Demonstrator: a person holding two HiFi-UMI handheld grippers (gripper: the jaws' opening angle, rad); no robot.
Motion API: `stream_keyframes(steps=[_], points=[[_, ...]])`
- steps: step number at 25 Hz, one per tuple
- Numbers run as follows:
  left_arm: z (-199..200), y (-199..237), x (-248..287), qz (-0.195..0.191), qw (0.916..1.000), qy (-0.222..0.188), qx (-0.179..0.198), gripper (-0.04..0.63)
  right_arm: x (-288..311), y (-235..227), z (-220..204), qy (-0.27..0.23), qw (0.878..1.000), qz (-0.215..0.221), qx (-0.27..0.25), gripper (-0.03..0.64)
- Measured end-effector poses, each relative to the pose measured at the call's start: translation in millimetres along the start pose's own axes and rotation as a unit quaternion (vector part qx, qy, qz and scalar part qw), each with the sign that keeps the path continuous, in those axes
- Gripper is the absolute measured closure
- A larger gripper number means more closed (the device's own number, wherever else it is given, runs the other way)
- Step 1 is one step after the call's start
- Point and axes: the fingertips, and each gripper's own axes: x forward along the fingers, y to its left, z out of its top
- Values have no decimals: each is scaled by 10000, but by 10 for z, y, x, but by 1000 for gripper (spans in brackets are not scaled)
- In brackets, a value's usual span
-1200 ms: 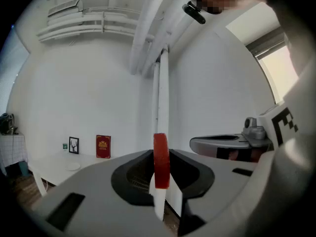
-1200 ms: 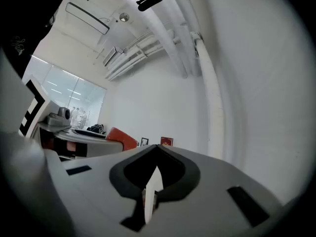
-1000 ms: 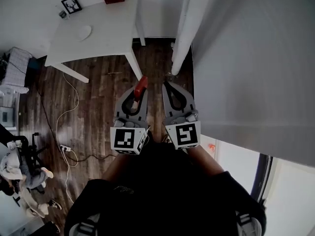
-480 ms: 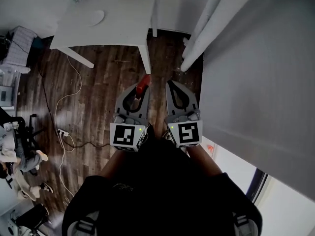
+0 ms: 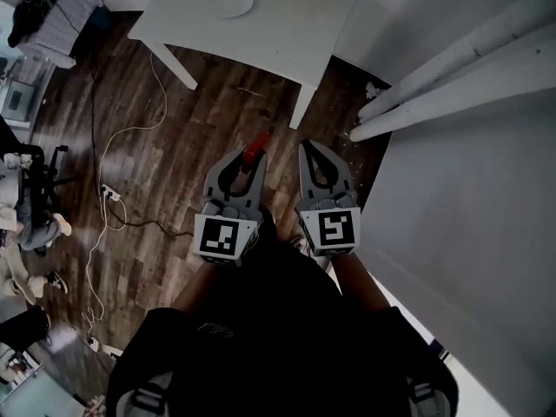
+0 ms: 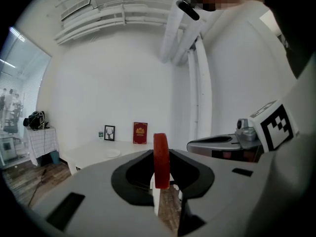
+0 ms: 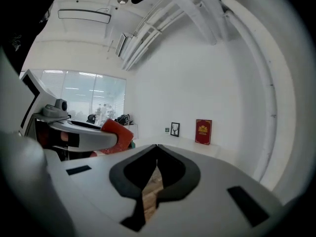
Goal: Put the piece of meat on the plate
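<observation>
A red piece of meat [image 5: 255, 148] stands on edge between the tips of my left gripper [image 5: 252, 153], which is shut on it above the wooden floor. In the left gripper view the meat [image 6: 161, 161] rises upright from the jaws. My right gripper [image 5: 310, 148] hangs beside it to the right, shut and with nothing in it; its jaws [image 7: 157, 146] meet at the tip. The round white plate [image 5: 234, 4] lies on the white table [image 5: 295, 33], well ahead of both grippers. The plate [image 6: 112, 153] also shows far off in the left gripper view.
A picture frame [image 6: 109, 133] and a red book [image 6: 140, 133] stand at the table's back against the wall. White pipes [image 5: 452, 68] run along the wall at the right. A cable [image 5: 100, 189] trails over the floor at the left, near chairs and clutter.
Both grippers have travelled forward together over the floor, and the view has swung, so the table now sits at the top centre. The meat stays in the left gripper.
</observation>
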Motion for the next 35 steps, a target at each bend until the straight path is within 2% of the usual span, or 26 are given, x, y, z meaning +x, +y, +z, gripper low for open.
stream_keyframes(steps=[5, 10, 18, 24, 27, 32, 35], points=[[2, 571, 1, 93, 9998, -22, -147, 508, 515, 323, 82, 95, 9994, 236, -247, 595], [80, 964, 117, -75, 9999, -29, -113, 508, 909, 461, 186, 228, 9983, 342, -404, 595], [-16, 1183, 303, -273, 9991, 34, -320, 508, 1227, 435, 124, 513, 9961, 409, -589, 595], [-117, 1298, 558, -301, 9993, 218, -78, 508, 1563, 237, -10, 651, 9950, 604, -460, 595], [-104, 1434, 700, -174, 9994, 302, -14, 508, 1814, 150, -39, 581, 9944, 774, -434, 595], [25, 1574, 1059, -124, 9988, 469, -104, 508, 2171, 11, -34, 559, 9922, 1086, -238, 595], [14, 1581, 1313, -216, 9978, 600, 184, 508, 2350, -140, -80, 591, 9919, 1117, -136, 595]])
